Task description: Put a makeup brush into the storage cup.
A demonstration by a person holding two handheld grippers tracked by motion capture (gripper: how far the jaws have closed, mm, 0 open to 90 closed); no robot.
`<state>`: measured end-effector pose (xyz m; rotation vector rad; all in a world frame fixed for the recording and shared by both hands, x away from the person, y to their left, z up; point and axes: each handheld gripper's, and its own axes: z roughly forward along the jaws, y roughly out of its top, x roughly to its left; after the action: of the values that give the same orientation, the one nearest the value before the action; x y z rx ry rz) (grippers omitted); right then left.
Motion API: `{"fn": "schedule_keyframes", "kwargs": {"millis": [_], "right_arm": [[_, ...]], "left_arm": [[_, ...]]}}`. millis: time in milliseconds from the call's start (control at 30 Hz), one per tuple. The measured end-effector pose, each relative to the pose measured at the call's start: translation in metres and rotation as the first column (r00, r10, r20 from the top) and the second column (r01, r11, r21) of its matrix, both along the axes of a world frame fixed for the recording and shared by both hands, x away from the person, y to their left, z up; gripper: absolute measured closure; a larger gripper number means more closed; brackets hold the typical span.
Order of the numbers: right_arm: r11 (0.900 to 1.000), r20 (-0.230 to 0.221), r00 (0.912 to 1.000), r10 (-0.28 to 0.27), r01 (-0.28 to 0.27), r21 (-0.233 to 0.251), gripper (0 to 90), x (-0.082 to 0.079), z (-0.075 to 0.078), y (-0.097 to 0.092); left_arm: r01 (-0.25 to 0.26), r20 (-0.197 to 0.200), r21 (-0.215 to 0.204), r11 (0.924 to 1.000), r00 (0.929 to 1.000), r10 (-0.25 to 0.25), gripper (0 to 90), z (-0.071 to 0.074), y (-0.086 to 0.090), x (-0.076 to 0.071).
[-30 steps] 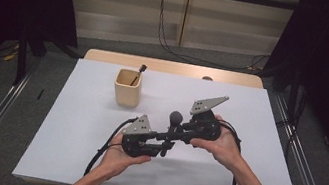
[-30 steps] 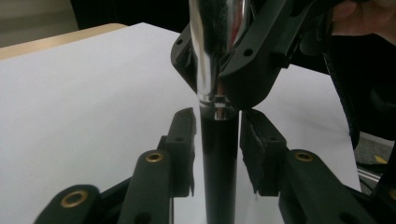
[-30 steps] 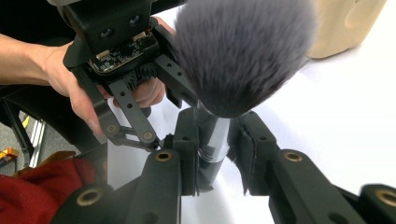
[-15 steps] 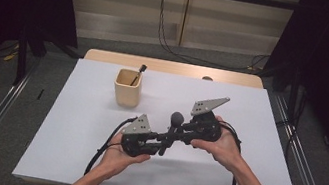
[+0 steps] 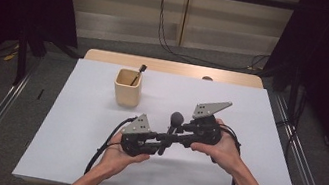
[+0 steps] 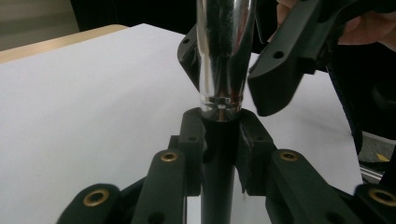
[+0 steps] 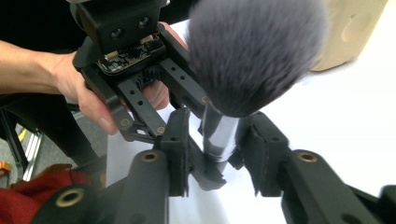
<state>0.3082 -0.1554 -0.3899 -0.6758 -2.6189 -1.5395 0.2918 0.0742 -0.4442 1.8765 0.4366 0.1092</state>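
A person at a white-covered table (image 5: 71, 122) holds a makeup brush between two hand-held grippers, just near of the table's middle. The brush — a slim black handle, a shiny silver metal collar (image 6: 224, 56) and a rounded head of soft grey bristles (image 7: 254, 51) — stands roughly upright with the bristle head (image 5: 177, 119) on top. The left gripper (image 6: 219, 140) is clamped on the black handle just below the collar, its pads pressing both sides. The right gripper (image 7: 219, 154) sits around the silver collar under the bristles; its jaws have just been opening, a gap shows on the right-hand pad, and the grip looks released. In the high view the left gripper (image 5: 157, 139) and right gripper (image 5: 181, 132) meet tip to tip, a hand behind each. By the look of it the brush is light and stiff along its handle; the polished collar is likely slippery and the bristles crush easily, so the matt black handle seems the safer place to take hold. To the far left, well apart, stands a pale wooden square cup (image 5: 127, 88) with another dark-handled brush (image 5: 138, 74) leaning in it. Nothing lies between the grippers and the cup, though the leaning brush could be knocked if this one goes in beside it.
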Motion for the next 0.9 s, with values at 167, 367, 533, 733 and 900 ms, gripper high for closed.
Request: {"fn": "schedule_keyframes", "kwargs": {"millis": [167, 367, 533, 733, 900], "right_arm": [[0.9994, 0.013, 0.9994, -0.031, 0.03, 0.019, 51.4, -0.001, 0.0, -0.004], [0.997, 0.027, 0.9969, -0.074, 0.074, 0.022, 34.0, -0.003, 0.0, -0.008], [0.9924, 0.045, 0.9916, -0.121, 0.12, 0.025, 21.1, -0.005, -0.006, -0.013], [0.982, 0.059, 0.9805, -0.187, 0.185, 0.035, 7.4, -0.01, -0.01, -0.025], [0.9715, 0.052, 0.9706, -0.235, 0.233, 0.045, 0.7, -0.012, -0.014, -0.033]], "left_arm": [[-0.008, -0.003, -0.006, 0.9999, 1.0, 0.008, 74.7, 0.001, 0.002, 0.001], [-0.015, 0.0, 0.0, 0.9999, 0.9999, 0.015, 74.7, 0.001, 0.004, 0.0], [-0.019, -0.005, 0.002, 0.9998, 0.9998, 0.019, 74.7, 0.0, 0.005, -0.001], [-0.037, 0.0, -0.008, 0.9993, 0.9993, 0.037, 74.7, 0.003, 0.011, 0.0], [-0.057, 0.003, -0.02, 0.9982, 0.9984, 0.057, 74.7, 0.007, 0.018, -0.002]]}}
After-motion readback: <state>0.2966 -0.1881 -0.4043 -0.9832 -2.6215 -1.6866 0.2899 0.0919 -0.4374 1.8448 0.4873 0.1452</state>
